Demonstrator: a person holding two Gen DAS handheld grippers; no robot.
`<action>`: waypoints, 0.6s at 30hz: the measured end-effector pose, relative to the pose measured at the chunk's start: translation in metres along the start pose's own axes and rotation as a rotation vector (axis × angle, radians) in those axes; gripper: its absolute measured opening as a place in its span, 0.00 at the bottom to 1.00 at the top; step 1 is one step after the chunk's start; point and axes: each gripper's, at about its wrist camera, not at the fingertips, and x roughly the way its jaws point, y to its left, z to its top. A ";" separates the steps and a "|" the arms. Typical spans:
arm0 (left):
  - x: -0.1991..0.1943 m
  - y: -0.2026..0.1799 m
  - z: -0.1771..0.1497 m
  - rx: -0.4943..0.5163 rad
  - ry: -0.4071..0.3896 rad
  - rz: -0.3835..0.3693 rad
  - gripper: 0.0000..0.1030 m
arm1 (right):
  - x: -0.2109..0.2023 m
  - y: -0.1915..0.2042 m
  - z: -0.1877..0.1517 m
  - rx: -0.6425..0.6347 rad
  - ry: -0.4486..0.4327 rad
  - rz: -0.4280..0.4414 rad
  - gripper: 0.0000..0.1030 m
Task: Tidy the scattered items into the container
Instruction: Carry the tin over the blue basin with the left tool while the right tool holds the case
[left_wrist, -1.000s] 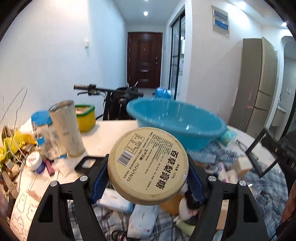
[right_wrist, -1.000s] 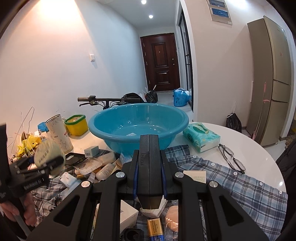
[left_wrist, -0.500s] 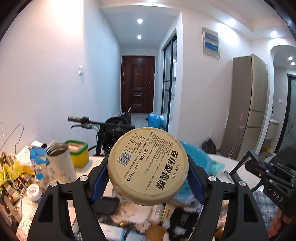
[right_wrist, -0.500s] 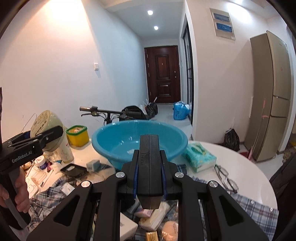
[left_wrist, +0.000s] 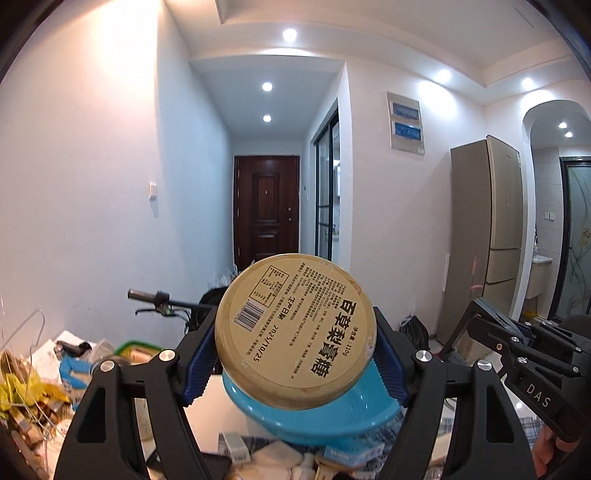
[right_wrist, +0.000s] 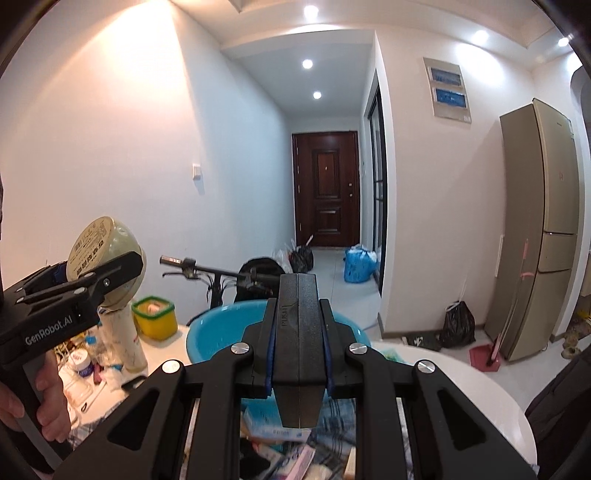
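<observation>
My left gripper (left_wrist: 295, 354) is shut on a round beige candy tin (left_wrist: 295, 328), label and barcode facing the camera, held high above the table. The blue basin (left_wrist: 310, 413) shows just below and behind the tin. In the right wrist view the same tin (right_wrist: 110, 251) sits in the left gripper (right_wrist: 99, 273) at the left, above a tall cup. My right gripper (right_wrist: 298, 295) is shut with nothing between its fingers, lifted in front of the blue basin (right_wrist: 210, 332). Its black body also shows at the right edge of the left wrist view.
A yellow-green tub (right_wrist: 154, 316), a tall cup (right_wrist: 125, 339), small bottles and packets crowd the white round table (right_wrist: 443, 373) at the left. Loose packets lie on a plaid shirt (right_wrist: 340, 410) below my fingers. A bicycle handlebar (right_wrist: 192, 264) stands behind the table, a fridge (right_wrist: 539, 229) at the right.
Both grippers have risen and tilted up, so the table and basin dropped low in both views. The tin stays gripped in the left gripper; the right one stays shut.
</observation>
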 end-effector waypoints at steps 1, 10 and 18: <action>0.000 0.000 0.004 0.000 -0.009 -0.003 0.75 | 0.001 0.000 0.003 0.001 -0.010 0.001 0.18; 0.007 -0.004 0.025 0.010 -0.118 0.045 0.75 | 0.014 -0.003 0.035 0.028 -0.095 -0.001 0.18; 0.029 -0.003 0.026 0.011 -0.111 0.032 0.75 | 0.024 -0.012 0.047 0.035 -0.145 -0.010 0.18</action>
